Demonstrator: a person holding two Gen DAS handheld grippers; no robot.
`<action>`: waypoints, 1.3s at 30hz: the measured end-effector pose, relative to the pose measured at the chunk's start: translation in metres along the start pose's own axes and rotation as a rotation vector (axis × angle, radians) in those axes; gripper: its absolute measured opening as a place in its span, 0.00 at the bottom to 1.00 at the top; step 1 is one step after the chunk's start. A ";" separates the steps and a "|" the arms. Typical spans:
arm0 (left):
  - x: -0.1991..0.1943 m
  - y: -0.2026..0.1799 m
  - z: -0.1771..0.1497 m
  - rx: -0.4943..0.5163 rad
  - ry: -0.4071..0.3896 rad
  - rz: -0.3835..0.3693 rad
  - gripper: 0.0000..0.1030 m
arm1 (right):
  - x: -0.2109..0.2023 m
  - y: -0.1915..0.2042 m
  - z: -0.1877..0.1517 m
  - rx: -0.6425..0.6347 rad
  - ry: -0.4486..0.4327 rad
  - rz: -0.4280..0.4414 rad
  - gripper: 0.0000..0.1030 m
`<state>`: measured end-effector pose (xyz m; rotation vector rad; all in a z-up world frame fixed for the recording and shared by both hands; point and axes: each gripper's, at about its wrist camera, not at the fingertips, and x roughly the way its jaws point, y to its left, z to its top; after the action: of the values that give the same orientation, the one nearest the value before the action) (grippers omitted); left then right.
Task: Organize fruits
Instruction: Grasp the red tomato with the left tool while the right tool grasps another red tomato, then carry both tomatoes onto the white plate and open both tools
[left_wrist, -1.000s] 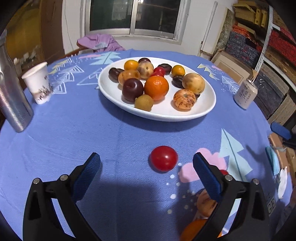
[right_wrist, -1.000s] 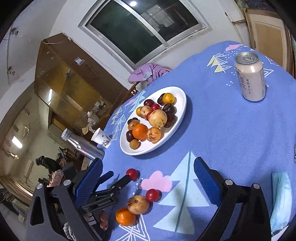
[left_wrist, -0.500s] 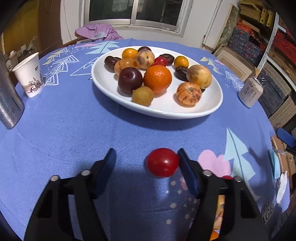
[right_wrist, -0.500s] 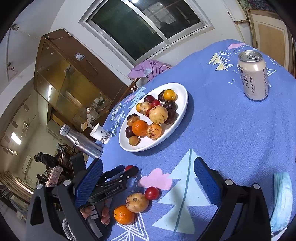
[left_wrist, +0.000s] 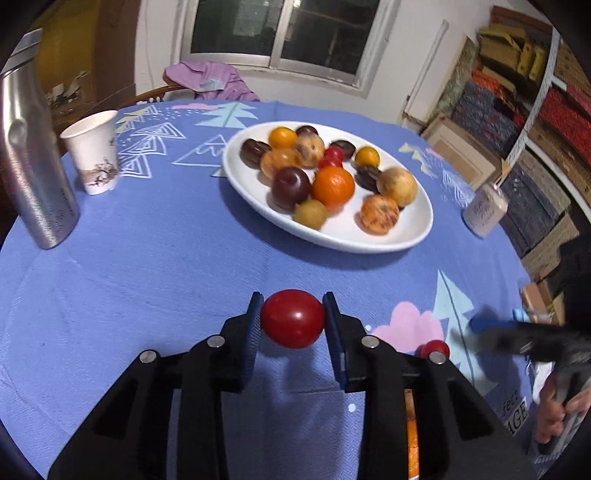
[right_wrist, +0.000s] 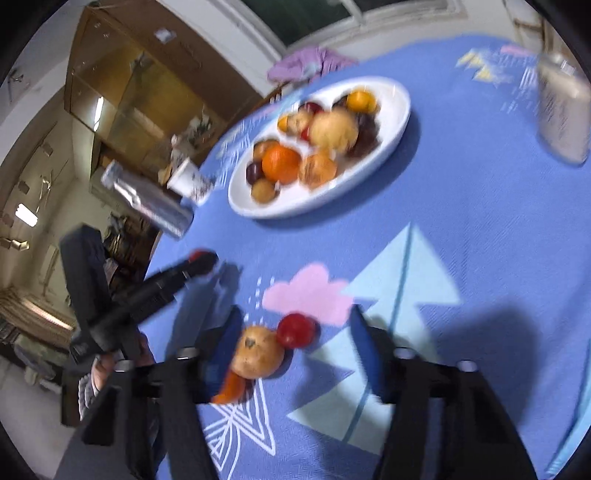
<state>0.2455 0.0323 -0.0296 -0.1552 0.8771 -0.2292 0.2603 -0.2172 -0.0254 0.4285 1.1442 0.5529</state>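
Red fruit (left_wrist: 291, 318) sits pinched between the closing left gripper (left_wrist: 292, 325) pads; lift gently toward the white plate (left_wrist: 413, 236). Right gripper (right_wrist: 295, 343), closing, grips nothing.

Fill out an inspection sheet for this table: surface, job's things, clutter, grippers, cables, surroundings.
Surface: round table under a blue patterned tablecloth.
Job's things: white plate piled with mixed fruit; red fruit between the left fingers; small red fruit, tan fruit and an orange loose on the cloth.
Clutter: paper cup, steel bottle, drink can.
Grippers: left gripper closing, pads on the red fruit; right gripper closing around the tan and small red fruit, pads not yet pressing.
Cables: nothing seen.
Surroundings: window, purple cloth on a chair, stacked boxes, wooden cabinet.
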 end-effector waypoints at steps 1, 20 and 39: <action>-0.003 0.004 0.001 -0.010 -0.004 -0.004 0.31 | 0.007 -0.001 -0.002 0.010 0.028 0.017 0.42; -0.010 -0.018 -0.003 0.087 -0.074 0.092 0.31 | 0.007 0.033 -0.012 -0.120 -0.143 -0.181 0.24; -0.023 -0.060 0.119 0.117 -0.256 0.131 0.31 | -0.058 0.092 0.119 -0.226 -0.488 -0.284 0.24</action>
<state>0.3151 -0.0150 0.0760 -0.0166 0.6144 -0.1337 0.3356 -0.1843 0.1133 0.1832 0.6483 0.2992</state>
